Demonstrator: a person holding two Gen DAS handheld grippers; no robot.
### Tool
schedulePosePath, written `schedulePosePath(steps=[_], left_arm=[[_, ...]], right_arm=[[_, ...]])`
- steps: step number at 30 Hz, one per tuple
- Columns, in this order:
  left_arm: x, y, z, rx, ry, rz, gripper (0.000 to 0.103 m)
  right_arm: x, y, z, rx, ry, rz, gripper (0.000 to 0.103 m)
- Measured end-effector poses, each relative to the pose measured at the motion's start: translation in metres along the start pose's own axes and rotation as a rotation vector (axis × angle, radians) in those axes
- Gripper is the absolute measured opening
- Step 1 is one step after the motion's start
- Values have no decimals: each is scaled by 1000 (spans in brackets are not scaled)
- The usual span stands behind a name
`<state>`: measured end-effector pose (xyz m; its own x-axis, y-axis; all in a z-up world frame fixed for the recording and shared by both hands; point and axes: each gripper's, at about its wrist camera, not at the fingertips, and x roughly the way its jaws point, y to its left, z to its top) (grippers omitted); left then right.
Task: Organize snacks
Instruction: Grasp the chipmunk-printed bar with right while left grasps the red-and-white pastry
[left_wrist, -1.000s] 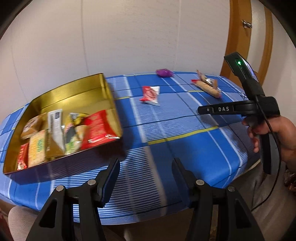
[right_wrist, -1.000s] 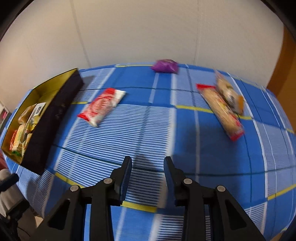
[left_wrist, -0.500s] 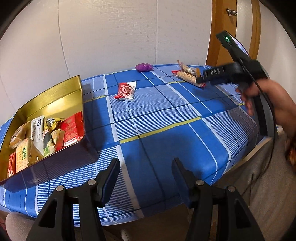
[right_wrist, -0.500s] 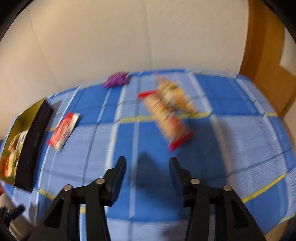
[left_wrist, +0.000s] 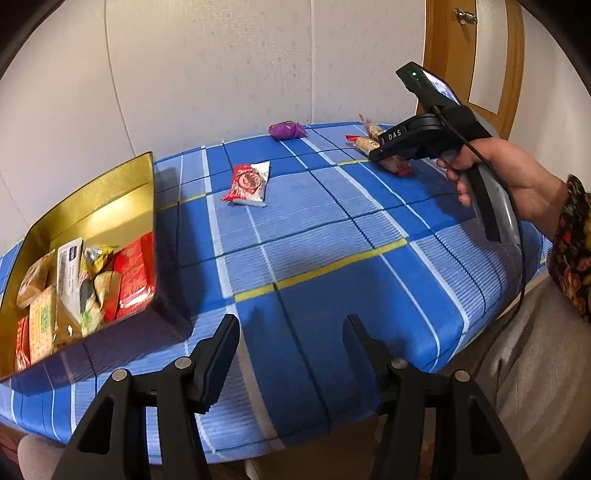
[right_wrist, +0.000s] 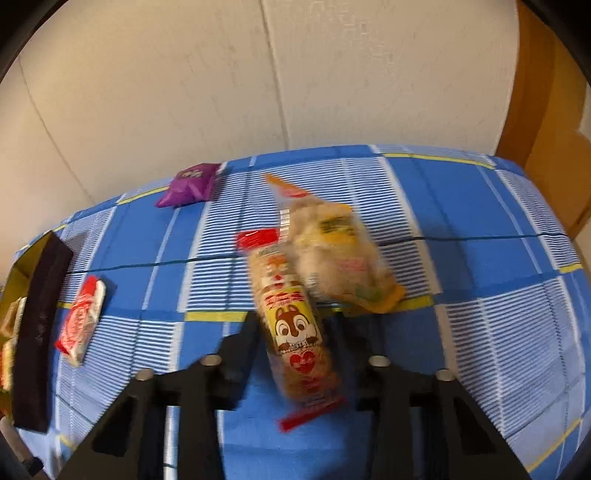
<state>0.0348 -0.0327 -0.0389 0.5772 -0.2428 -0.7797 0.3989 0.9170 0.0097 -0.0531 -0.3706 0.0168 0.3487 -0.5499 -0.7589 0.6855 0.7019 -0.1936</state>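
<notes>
On the blue checked tablecloth (left_wrist: 332, 229), my right gripper (right_wrist: 291, 328) straddles a long biscuit pack (right_wrist: 291, 317) with a chipmunk picture. Its jaws are closing and the pads touch both sides of the pack. Against that pack's far side lies a yellow snack bag (right_wrist: 340, 254). A purple packet (right_wrist: 190, 184) lies farther back, and a red-and-white packet (left_wrist: 249, 182) lies mid-table. At the left stands a gold tin (left_wrist: 110, 192) holding several snacks. My left gripper (left_wrist: 291, 325) hovers open and empty over the table's near edge.
A person's hand (left_wrist: 517, 184) with a patterned sleeve holds the right gripper's handle at the right. White wall panels run behind the table and a wooden door (left_wrist: 476, 55) stands at the back right. The table's edge curves away on the right.
The right gripper travelled right from bare cloth to the biscuit pack; its jaws widened, then narrowed around it. In the left wrist view the tin slid leftwards and the right hand moved farther back.
</notes>
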Motion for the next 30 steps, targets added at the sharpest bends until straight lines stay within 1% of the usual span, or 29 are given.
schedulePosePath(steps=[1, 4, 8, 11, 14, 20, 24, 27, 30], left_arm=[[1, 0, 5, -2, -1, -2, 59], [3, 2, 22, -15, -17, -9, 59], [10, 3, 50, -21, -35, 10, 59], [22, 8, 72, -47, -22, 18, 59], [37, 14, 92, -66, -6, 50, 59], [67, 24, 124, -60, 34, 122, 60], [92, 32, 139, -64, 88, 138, 60], [106, 37, 144, -77, 112, 154, 60], [117, 41, 145, -105, 133, 140, 61]], right_arm=[[-1, 1, -2, 5, 4, 10, 31], [-6, 4, -10, 12, 17, 26, 31], [-15, 3, -26, 66, 33, 68, 31], [-20, 7, -35, 53, 37, 61, 31], [-22, 15, -40, 4, 35, 34, 31], [-26, 11, -44, 13, 35, 55, 31], [-27, 10, -44, 14, 36, 63, 31], [-26, 11, -43, 9, 36, 61, 31], [-26, 10, -43, 12, 37, 65, 31]])
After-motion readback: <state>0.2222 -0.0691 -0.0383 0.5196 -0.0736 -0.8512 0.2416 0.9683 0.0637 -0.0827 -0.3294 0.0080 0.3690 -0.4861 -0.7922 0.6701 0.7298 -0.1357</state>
